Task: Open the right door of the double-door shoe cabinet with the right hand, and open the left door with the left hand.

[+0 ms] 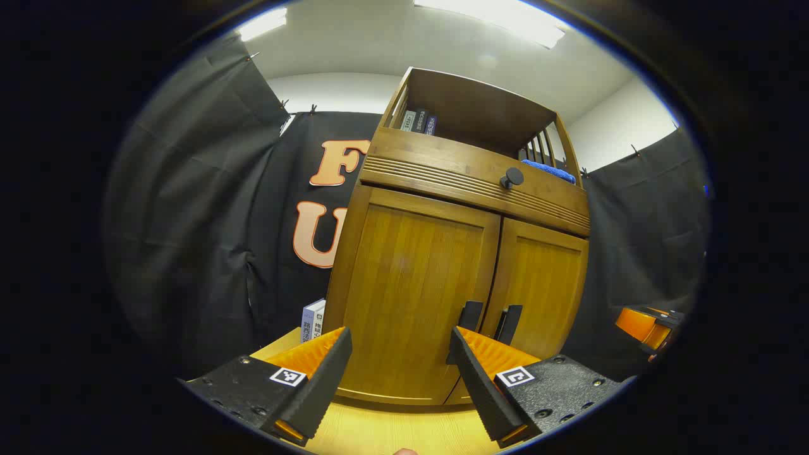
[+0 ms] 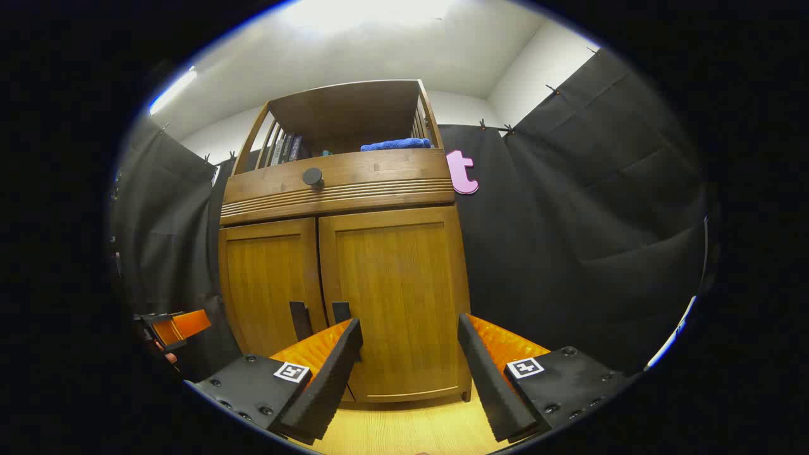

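Note:
The wooden shoe cabinet stands straight ahead with both doors closed. In the left gripper view its left door (image 1: 411,297) and right door (image 1: 540,287) meet at two dark handles (image 1: 471,315) low on the inner edges. My left gripper (image 1: 400,333) is open in front of the left door, a short way off, touching nothing. In the right gripper view my right gripper (image 2: 410,322) is open before the right door (image 2: 398,284), whose handle (image 2: 341,311) lies just left of its left finger. The left door (image 2: 268,284) is beside it. Each gripper appears at the other view's edge: right gripper (image 1: 646,325), left gripper (image 2: 172,327).
Above the doors is a drawer with a round dark knob (image 1: 512,178). The open top shelf holds books (image 1: 418,121) and a blue cloth (image 2: 395,145). A white box (image 1: 313,319) stands left of the cabinet. The cabinet rests on a light wooden surface (image 1: 392,433); black cloth walls surround it.

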